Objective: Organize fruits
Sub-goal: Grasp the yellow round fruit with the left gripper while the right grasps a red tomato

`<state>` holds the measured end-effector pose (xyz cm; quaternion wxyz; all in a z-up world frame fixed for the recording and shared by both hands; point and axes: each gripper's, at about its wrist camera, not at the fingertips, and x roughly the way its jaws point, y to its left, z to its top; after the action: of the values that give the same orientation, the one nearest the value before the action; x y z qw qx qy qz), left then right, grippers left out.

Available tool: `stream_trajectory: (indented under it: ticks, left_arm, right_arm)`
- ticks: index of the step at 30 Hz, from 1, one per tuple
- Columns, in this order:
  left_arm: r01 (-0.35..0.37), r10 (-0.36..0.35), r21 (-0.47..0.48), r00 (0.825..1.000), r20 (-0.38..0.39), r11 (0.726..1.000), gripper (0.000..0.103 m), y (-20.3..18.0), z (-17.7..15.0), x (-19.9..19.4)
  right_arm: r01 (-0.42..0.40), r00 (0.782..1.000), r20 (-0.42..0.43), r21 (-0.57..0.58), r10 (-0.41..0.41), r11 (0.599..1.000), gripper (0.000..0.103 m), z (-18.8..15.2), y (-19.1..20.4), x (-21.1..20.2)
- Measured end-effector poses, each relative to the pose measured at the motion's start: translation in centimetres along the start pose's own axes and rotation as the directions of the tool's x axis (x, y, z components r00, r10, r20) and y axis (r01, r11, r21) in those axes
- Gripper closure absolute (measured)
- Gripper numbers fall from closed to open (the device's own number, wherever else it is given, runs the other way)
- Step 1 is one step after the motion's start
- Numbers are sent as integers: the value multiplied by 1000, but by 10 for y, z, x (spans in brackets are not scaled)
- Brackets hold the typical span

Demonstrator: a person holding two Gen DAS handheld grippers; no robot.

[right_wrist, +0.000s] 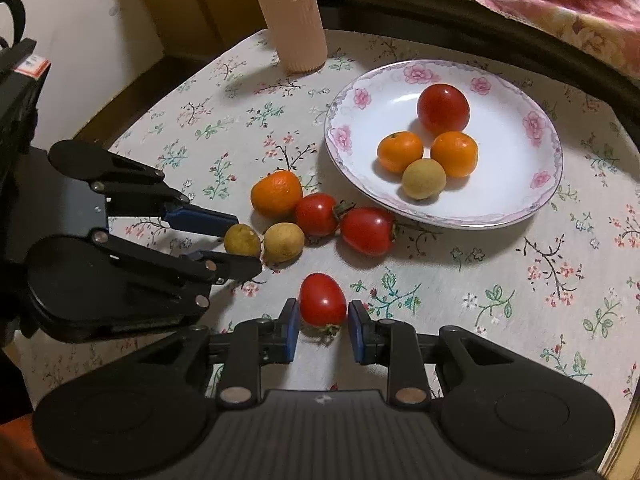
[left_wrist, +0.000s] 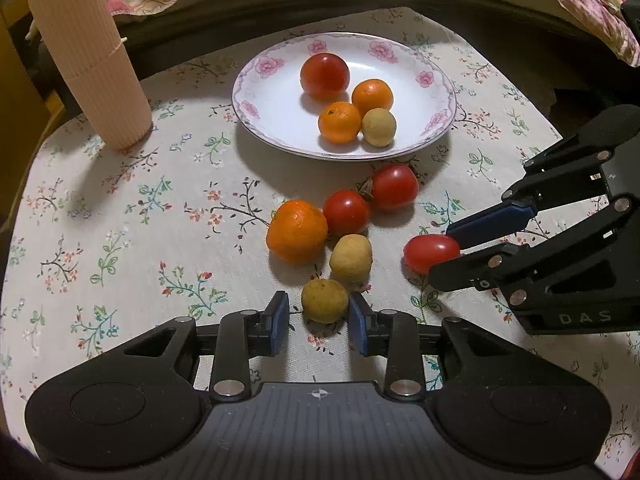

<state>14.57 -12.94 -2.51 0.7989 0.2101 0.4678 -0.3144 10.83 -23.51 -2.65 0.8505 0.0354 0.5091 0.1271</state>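
R jaws tight on small red tomato (right_wrist: 322, 299); L gripper (right_wrist: 244, 240) at yellowish fruit (right_wrist: 241, 241).

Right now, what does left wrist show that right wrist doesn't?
Left wrist only: the DAS lettering on the right hand-held gripper, seen from its side. Right wrist only: a red-and-white label at the left edge, and the left hand-held gripper side-on. Both: the flowered plate holding four fruits, the ribbed beige cylinder, and six fruits off the plate on the floral cloth.

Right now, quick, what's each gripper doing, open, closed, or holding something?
Left gripper: open, straddling a small yellow-brown fruit on the tablecloth.
Right gripper: closed on a small red tomato.
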Motion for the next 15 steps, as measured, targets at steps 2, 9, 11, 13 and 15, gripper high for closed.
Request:
stream_trajectory:
  ticks: [2, 9, 11, 13, 15]
  left_arm:
    - [1, -1, -3, 1000, 2, 1000, 61, 0, 0, 1]
    - [-2, 2, 4, 1000, 0, 1000, 63, -1, -1, -1]
    - [0, 0, 6, 1000, -3, 1000, 66, -1, -1, -1]
    - [0, 0, 10, 1000, -1, 1000, 67, -2, -1, -1]
    - [4, -4, 5, 1000, -3, 1000, 68, -1, 0, 0]
  right_arm:
    - [4, 1000, 5, 1, -4, 1000, 75, 0, 1, 0]
    - [24, 1000, 0, -24, -24, 999, 74, 1, 7, 4]
    - [29, 1000, -8, -27, -29, 999, 74, 0, 7, 6]
    - [42, 999, -9, -35, -42, 999, 74, 0, 7, 7]
    - [41, 999, -9, -37, -42, 998, 75, 1, 7, 6]
